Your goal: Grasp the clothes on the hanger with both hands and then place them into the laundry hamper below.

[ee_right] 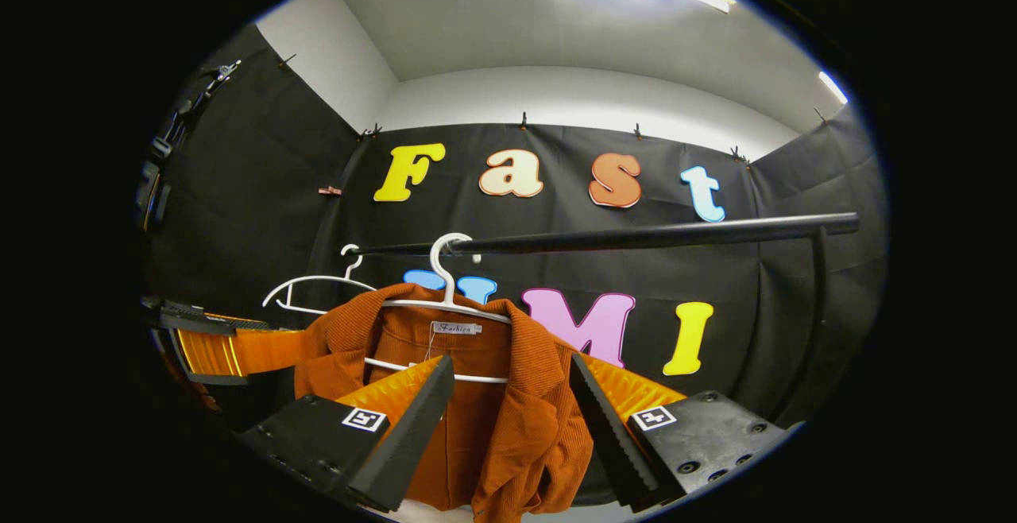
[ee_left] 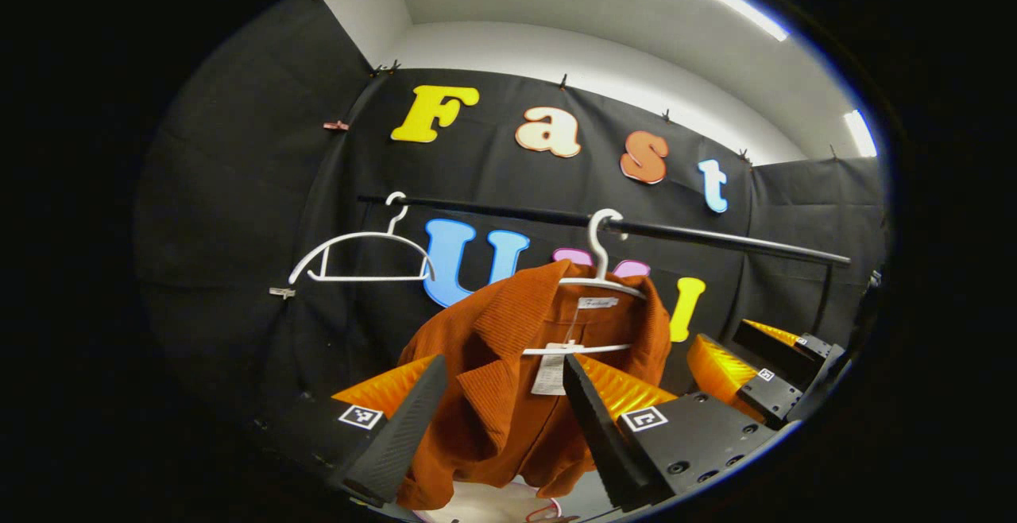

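Observation:
An orange ribbed jacket (ee_left: 508, 412) hangs on a white hanger (ee_left: 600, 273) from the black rail (ee_left: 715, 238). My left gripper (ee_left: 504, 362) is open just in front of it, and the jacket's collar and front show in the gap between the fingers. In the right gripper view the same jacket (ee_right: 508, 420) hangs from its hanger (ee_right: 445, 300), and my right gripper (ee_right: 510, 360) stands open around its right shoulder and lapel. I cannot tell whether either gripper touches the cloth. The right gripper (ee_left: 751, 376) appears to the jacket's right, the left gripper (ee_right: 218, 348) to its left.
An empty white hanger (ee_left: 357, 257) hangs further left on the rail (ee_right: 636, 235); the same empty hanger (ee_right: 310, 284) shows in the right gripper view. The rail's upright post (ee_right: 814, 300) stands at the right. Something pale (ee_left: 493, 507) lies below the jacket's hem.

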Tool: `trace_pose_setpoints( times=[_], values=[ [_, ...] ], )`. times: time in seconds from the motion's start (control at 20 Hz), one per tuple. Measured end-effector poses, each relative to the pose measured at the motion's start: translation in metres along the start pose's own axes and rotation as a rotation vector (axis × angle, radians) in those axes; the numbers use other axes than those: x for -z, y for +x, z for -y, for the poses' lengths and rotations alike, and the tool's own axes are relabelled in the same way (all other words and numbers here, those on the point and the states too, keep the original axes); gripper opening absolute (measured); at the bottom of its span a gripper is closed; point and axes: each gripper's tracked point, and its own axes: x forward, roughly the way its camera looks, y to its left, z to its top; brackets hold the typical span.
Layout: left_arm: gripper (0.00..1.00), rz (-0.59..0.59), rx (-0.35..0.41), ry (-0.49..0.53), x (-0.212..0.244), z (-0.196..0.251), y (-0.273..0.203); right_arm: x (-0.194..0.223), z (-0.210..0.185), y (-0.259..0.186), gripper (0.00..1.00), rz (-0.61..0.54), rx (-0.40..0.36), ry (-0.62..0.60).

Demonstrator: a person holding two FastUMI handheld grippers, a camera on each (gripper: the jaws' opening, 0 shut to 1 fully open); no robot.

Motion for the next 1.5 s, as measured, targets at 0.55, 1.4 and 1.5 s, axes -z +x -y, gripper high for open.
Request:
trace_pose_setpoints(
  times=[0.55,1.4,1.5],
  values=[
    [0.93,-0.054,-0.11,0.014,0.05,-0.004,0.056,0.092,0.019,0.054,0.98,-0.136,-0.07,0.078],
    [0.93,-0.066,-0.332,-0.114,0.092,-0.03,0.099,0.163,-0.018,0.1,0.98,-0.282,-0.25,0.27],
    [0.93,-0.054,-0.352,-0.137,0.088,-0.036,0.103,0.169,-0.012,0.112,0.98,-0.298,-0.235,0.281]
  ],
)
